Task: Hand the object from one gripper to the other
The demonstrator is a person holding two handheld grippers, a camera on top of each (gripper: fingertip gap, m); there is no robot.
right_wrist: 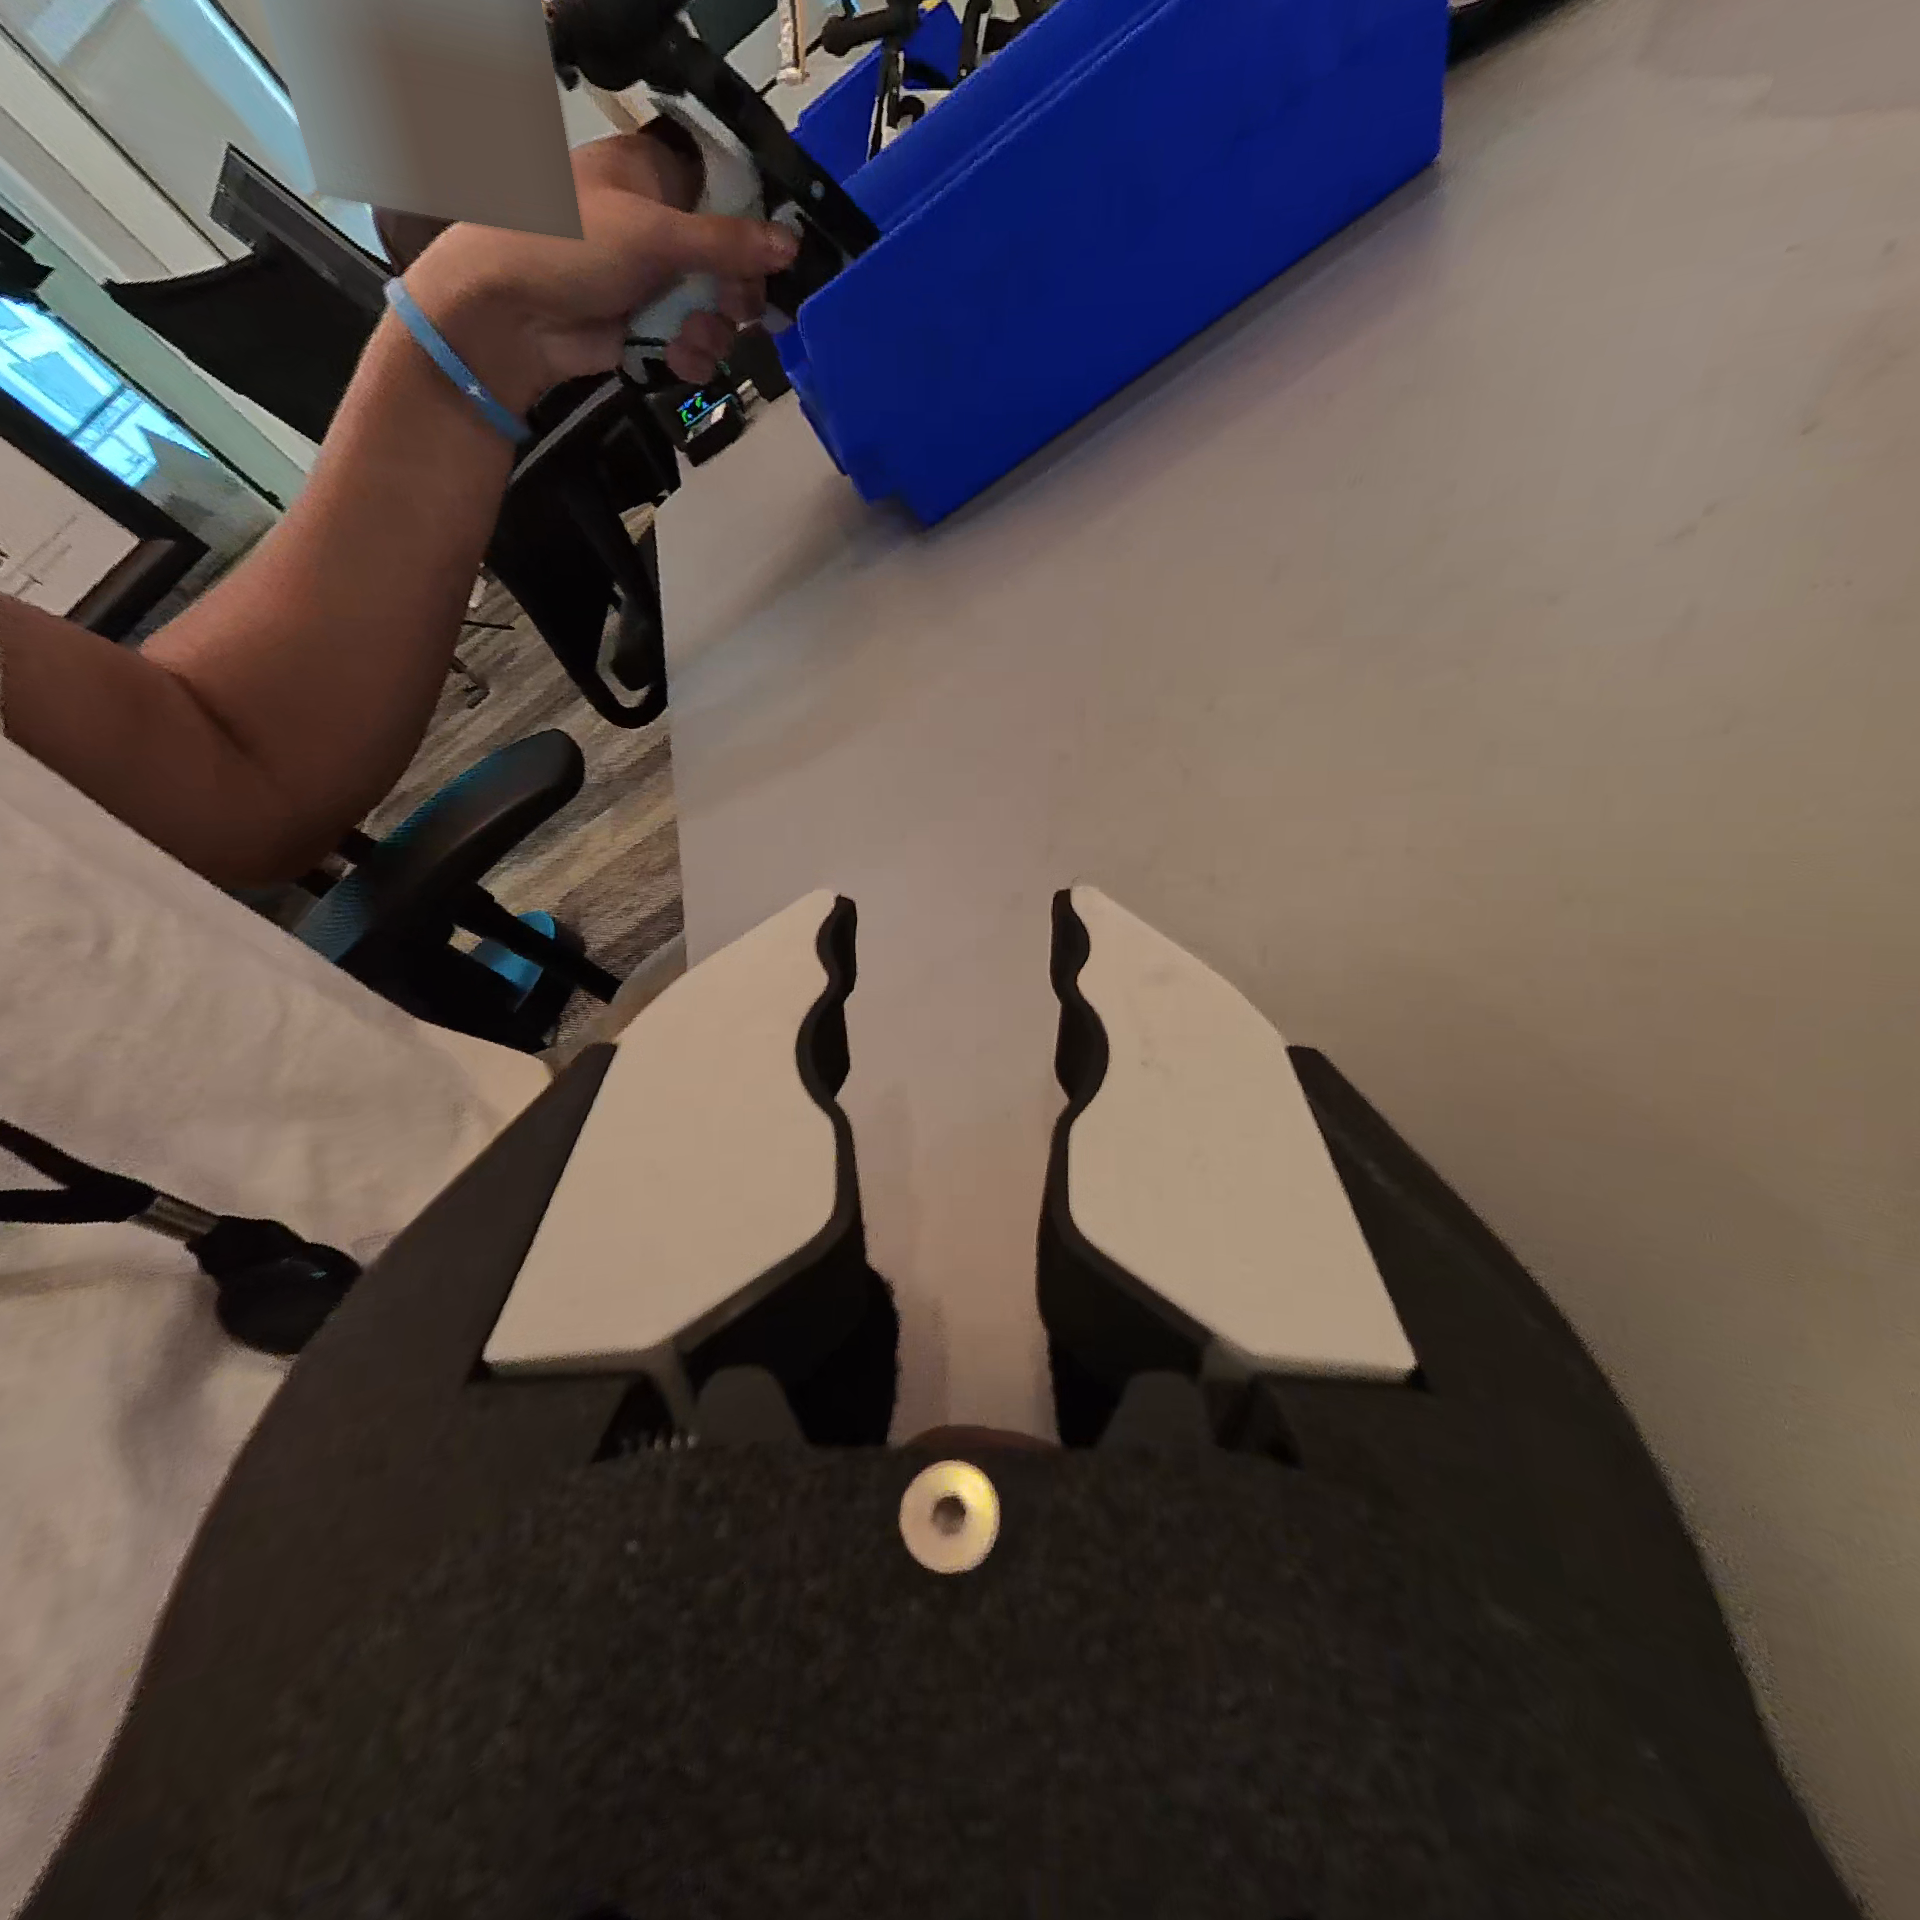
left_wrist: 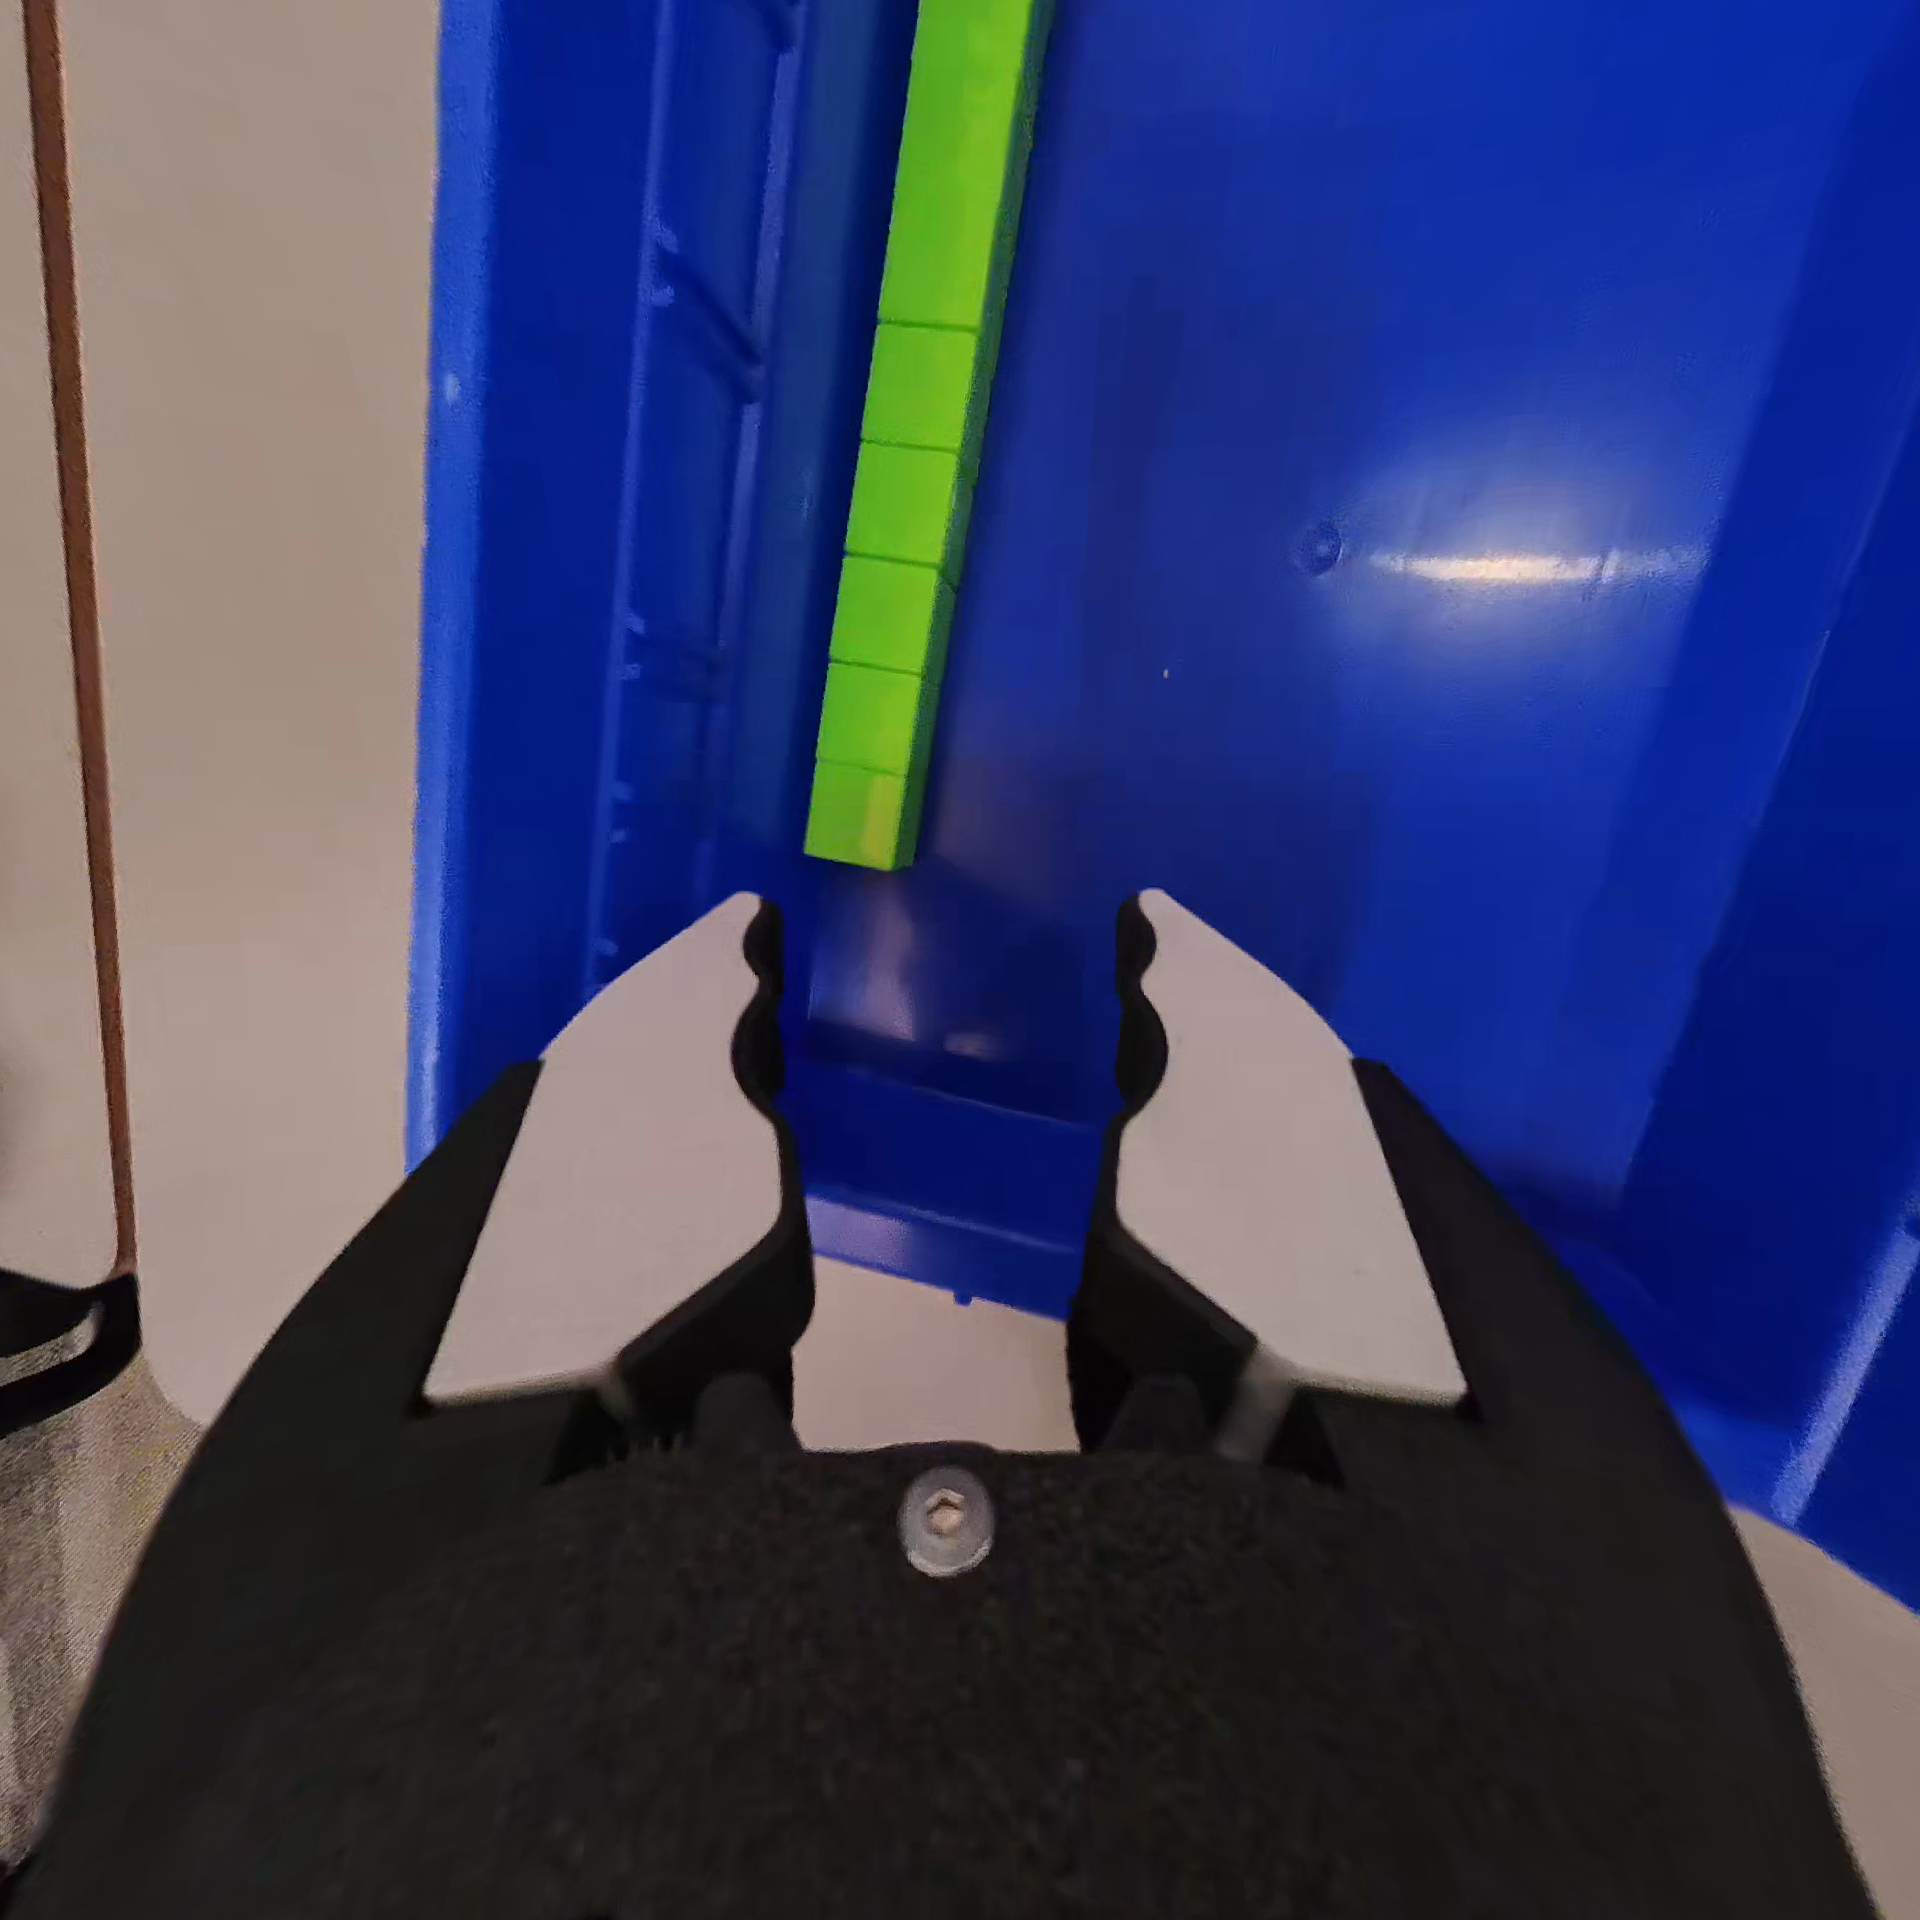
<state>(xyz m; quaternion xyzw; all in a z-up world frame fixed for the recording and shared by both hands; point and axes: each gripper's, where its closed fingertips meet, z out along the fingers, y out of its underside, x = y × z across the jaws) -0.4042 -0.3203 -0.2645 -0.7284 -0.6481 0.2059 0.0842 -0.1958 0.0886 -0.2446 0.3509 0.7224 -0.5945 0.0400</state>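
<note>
A long bright green segmented bar lies inside a blue plastic bin, along its left wall. My left gripper is open and empty, its fingertips just short of the bar's near end, over the bin's near edge. My right gripper is open and empty, low over the grey table. In the right wrist view the blue bin stands far off at the table's left edge, with a person's hand holding the left gripper's handle at it. The bar is hidden there.
A brown cable runs down the left of the left wrist view. The table edge is on the left in the right wrist view, with office chairs and floor beyond. A second blue bin sits behind the first. Tip to tip, the grippers are about 45 cm apart. My left gripper is the nearer one to the long bright green segmented bar: about 8 cm, against 50 cm.
</note>
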